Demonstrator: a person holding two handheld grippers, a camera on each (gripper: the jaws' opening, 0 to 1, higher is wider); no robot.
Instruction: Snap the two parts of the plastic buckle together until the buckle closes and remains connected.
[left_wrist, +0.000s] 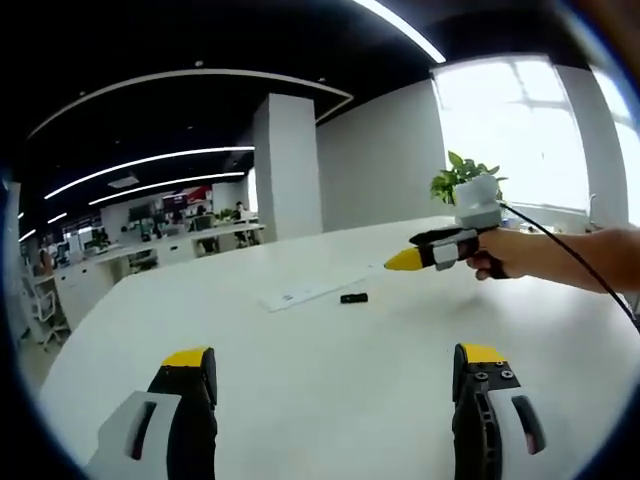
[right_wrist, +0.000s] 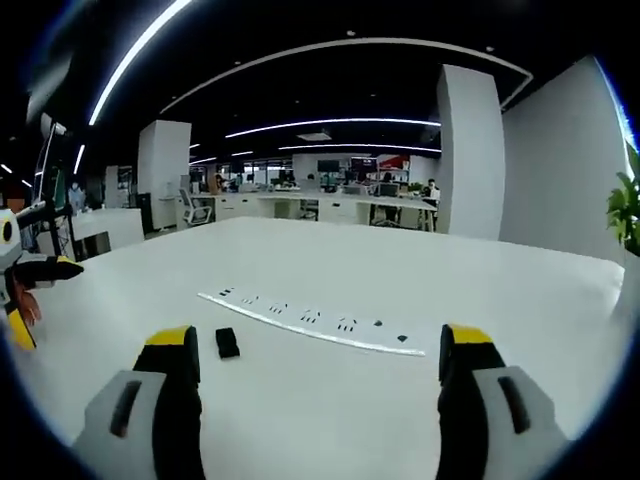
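Buckle (right_wrist: 227, 342): small black piece, loose on the white tabletop (right_wrist: 330, 420), lower left of centre beside a long white strip (right_wrist: 310, 323); untouched. Left tongs (left_wrist: 335, 375) and right tongs (right_wrist: 318, 360): spread wide, empty, poised above for approach.

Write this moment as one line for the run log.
left tool: open, empty | right tool: open, empty | small black plastic buckle piece: lying on white table, untouched | long white power strip: behind it

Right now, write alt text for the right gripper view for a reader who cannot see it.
A small black buckle piece lies on a white table, ahead of the right gripper, whose yellow-tipped jaws stand wide open and empty. Just beyond it runs a long white power strip, and the left gripper enters at the left edge, with an open-plan office behind.
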